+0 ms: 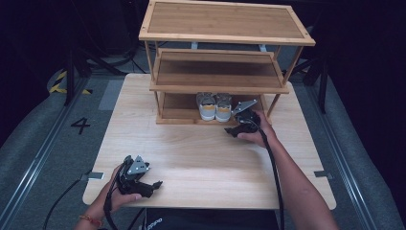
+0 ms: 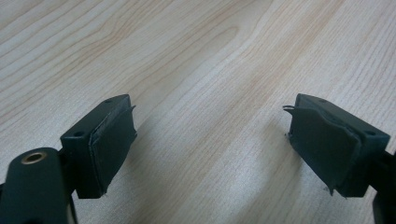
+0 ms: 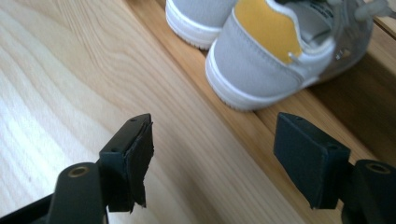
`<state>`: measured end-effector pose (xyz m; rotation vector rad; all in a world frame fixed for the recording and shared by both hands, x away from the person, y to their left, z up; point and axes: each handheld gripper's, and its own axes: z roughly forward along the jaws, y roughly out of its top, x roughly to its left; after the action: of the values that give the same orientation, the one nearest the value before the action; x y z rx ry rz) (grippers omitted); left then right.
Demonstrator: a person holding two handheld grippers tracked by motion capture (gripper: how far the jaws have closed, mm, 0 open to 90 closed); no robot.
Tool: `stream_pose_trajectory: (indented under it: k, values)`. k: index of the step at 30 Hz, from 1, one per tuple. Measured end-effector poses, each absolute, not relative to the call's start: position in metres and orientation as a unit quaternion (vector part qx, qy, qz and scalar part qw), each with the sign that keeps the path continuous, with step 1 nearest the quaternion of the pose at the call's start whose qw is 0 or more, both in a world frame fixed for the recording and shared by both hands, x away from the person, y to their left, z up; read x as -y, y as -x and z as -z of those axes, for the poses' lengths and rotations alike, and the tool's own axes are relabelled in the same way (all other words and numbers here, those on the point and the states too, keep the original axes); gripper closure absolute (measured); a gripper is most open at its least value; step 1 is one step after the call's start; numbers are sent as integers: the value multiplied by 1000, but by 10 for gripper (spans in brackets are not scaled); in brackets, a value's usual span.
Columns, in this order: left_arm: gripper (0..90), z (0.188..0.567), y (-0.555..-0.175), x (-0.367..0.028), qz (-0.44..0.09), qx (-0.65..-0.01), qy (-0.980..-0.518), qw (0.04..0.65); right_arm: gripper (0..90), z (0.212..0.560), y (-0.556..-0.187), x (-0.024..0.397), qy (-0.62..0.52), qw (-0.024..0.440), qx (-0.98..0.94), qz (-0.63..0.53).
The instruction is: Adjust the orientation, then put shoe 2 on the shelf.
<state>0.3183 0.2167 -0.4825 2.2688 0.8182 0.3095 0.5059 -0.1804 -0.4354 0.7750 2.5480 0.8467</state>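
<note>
Shoes sat on the rack's bottom shelf while the right gripper hovered just beside them, jaws apart and empty, the left gripper resting wide open on the pale wooden table.

Everything placed relative to the shoe rack

Rack sits at the table's far edge. Pair of shoes on its bottom shelf, right gripper just in front of them, left gripper well in front, near-left.
</note>
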Motion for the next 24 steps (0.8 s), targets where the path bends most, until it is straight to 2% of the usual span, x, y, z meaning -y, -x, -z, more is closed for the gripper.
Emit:
stream_pose_trajectory:
  k: [8, 24]
  values:
    - [148, 482, -318, -217, -122, -314, -876, 346, 289, 425, -486, 192, -259, 177, -908, -277]
    - [144, 483, -318, -216, -117, -317, -875, 348, 292, 428, -458, 219, -257, 180, -913, -260]
